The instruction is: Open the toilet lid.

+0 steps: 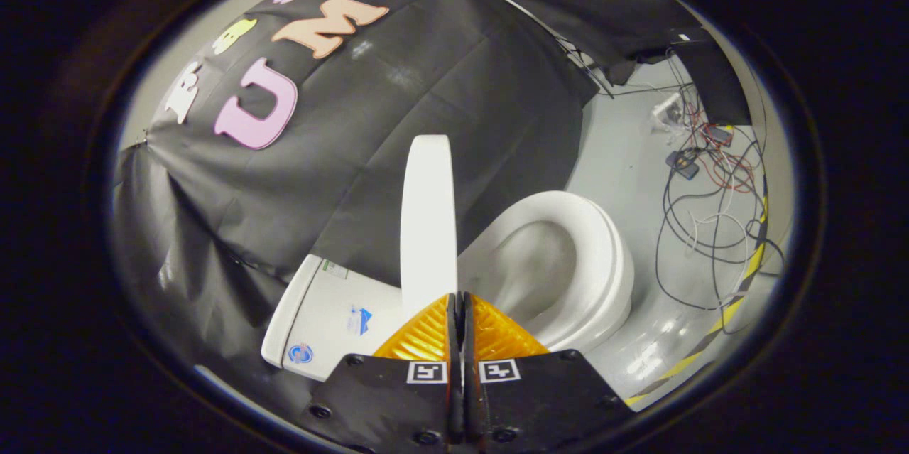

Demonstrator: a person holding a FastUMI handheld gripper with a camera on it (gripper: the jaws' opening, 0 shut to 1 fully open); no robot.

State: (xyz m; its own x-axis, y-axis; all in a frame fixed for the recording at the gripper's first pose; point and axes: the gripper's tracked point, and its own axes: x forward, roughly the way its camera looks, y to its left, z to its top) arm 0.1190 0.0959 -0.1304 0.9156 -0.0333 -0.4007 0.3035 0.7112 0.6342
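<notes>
The white toilet lid [427,219] stands raised, seen edge-on, between the tank [323,315] and the bowl. The seat [603,255] lies down around the open bowl [532,269], to the right of the lid. My gripper [458,295] is shut, its fingers pressed together with nothing between them. The fingertips sit just in front of the lid's lower edge, and the left finger [422,337] hides the bottom of the lid. I cannot tell whether the tips touch the lid.
Black cloth wall [369,127] hangs behind the toilet. Beyond the bowl, loose cables [703,205] and small devices lie on the grey floor [625,155], and yellow-black tape [738,298] runs along the floor's edge.
</notes>
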